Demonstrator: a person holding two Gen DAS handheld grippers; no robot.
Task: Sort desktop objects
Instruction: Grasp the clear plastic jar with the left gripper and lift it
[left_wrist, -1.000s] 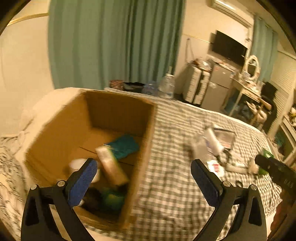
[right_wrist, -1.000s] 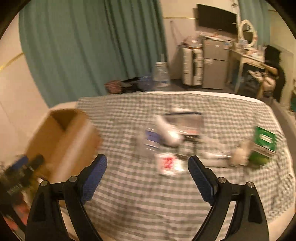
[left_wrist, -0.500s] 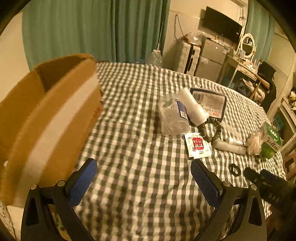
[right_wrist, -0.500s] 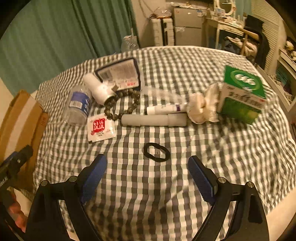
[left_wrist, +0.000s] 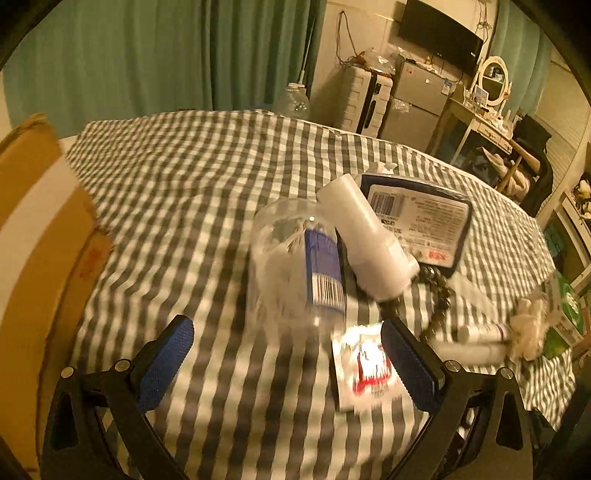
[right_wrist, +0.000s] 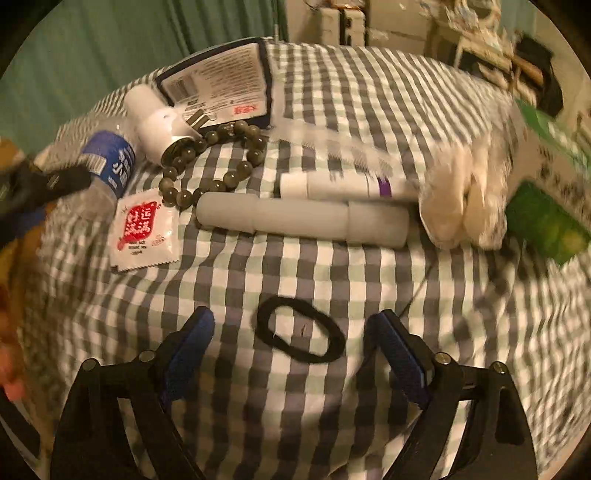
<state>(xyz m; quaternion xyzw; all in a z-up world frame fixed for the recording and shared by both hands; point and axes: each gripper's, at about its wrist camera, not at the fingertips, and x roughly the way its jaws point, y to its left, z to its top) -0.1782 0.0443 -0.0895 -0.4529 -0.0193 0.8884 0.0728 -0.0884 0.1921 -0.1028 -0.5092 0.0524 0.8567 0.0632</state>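
Black hair tie (right_wrist: 300, 334) flat on checked cloth (right_wrist: 332, 406), framed between right gripper (right_wrist: 291, 349) pads, closing but not yet touching: lined up to pinch it. Beyond: grey tube (right_wrist: 301, 218), beads (right_wrist: 218, 162), sachet (right_wrist: 144, 229). Left gripper (left_wrist: 286, 363) spread wide, empty, aimed at clear jar (left_wrist: 295, 266), likely next; box (left_wrist: 33, 258) alongside for sorting.

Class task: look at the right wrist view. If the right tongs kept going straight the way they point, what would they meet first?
Most likely the black hair tie on the checked cloth. It lies between the closing tongs, not yet touched. Depth is hard to judge.
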